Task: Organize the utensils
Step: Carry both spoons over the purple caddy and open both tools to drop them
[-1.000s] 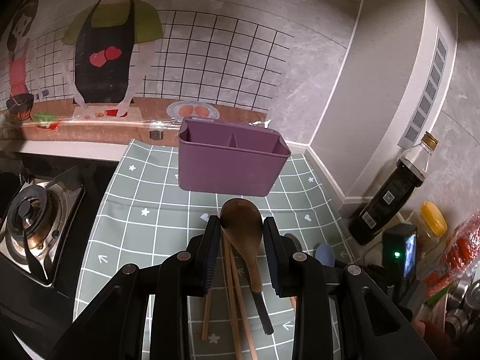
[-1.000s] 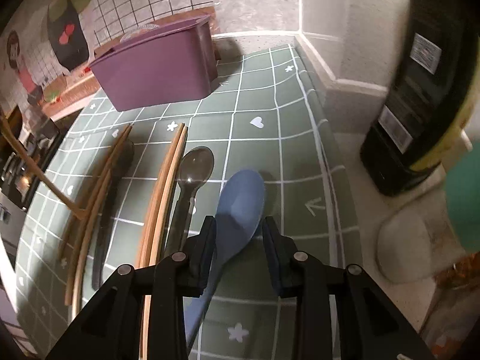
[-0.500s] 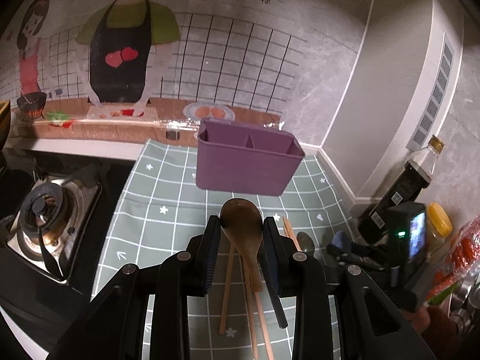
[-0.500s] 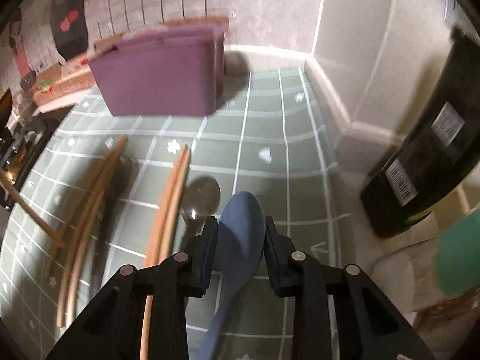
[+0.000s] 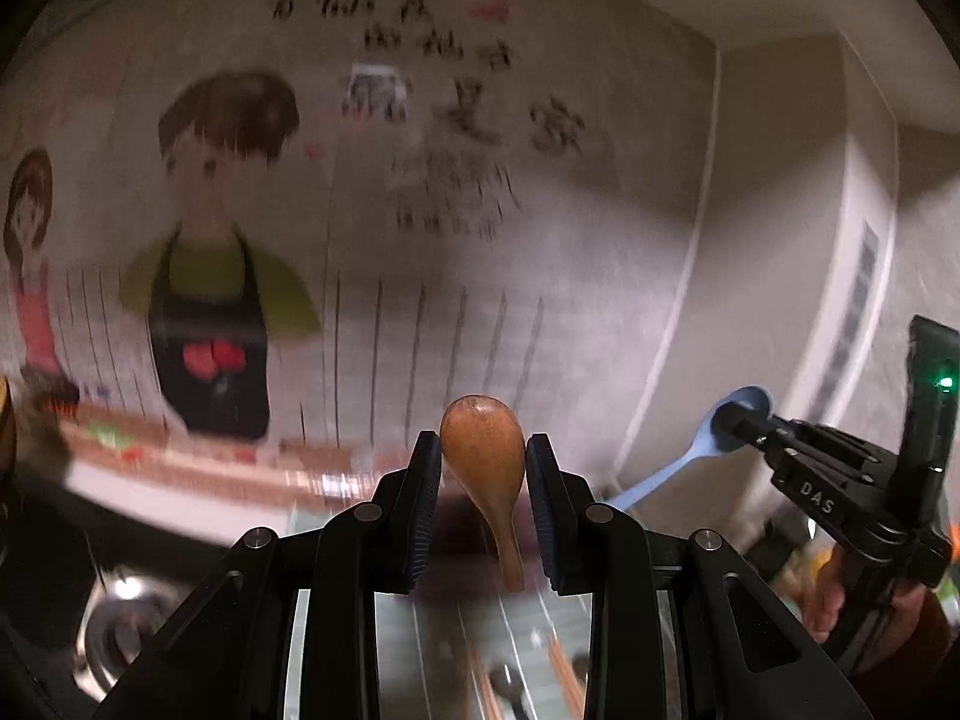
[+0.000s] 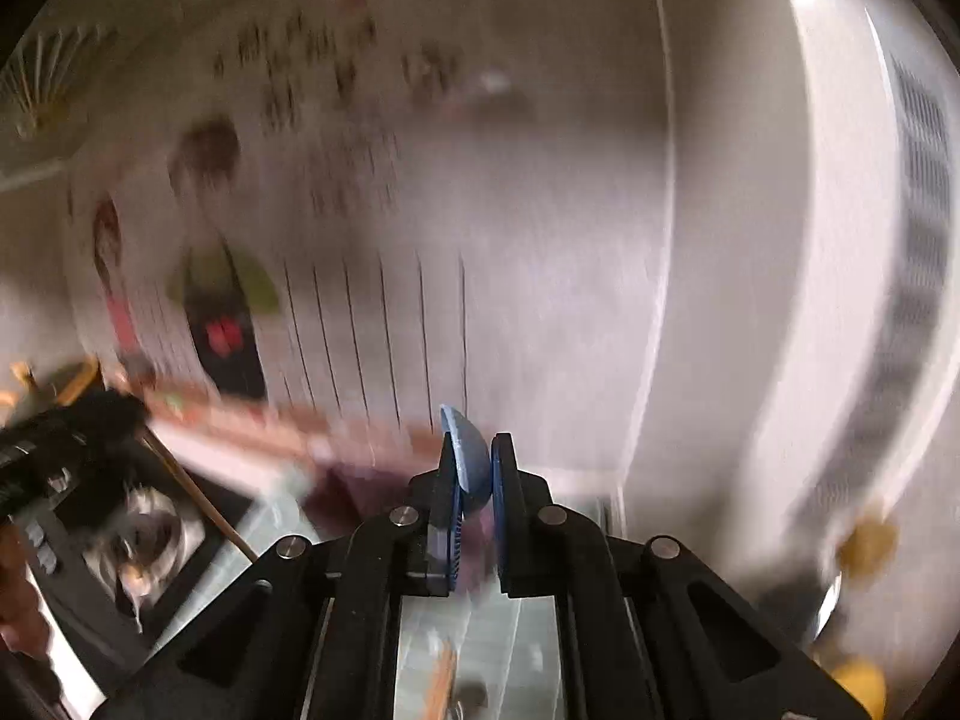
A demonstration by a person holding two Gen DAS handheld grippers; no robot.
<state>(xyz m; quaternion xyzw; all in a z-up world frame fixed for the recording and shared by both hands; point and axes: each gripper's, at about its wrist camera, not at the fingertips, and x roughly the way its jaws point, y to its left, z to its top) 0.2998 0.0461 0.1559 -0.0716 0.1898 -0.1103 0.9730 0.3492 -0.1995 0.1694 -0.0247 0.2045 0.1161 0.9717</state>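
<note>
My left gripper (image 5: 483,450) is shut on a brown wooden spoon (image 5: 485,462), bowl up, handle hanging down, held high above the counter. My right gripper (image 6: 471,450) is shut on a blue spoon (image 6: 465,450), bowl edge-on between the pads. In the left wrist view the right gripper (image 5: 735,417) shows at the right with the blue spoon (image 5: 702,450) slanting down to the left. The purple utensil box (image 6: 360,489) is a blurred patch low behind the fingers. Several utensils (image 5: 510,690) lie on the green mat far below.
The tiled wall with cartoon cook stickers (image 5: 210,312) fills both views, blurred by motion. The gas hob (image 5: 120,618) is low at the left. A white corner column with a vent (image 5: 858,312) stands at the right.
Both grippers have lifted and tilted upward with their spoons. The blue spoon has left the mat. The counter and purple box have dropped to the bottom of both views.
</note>
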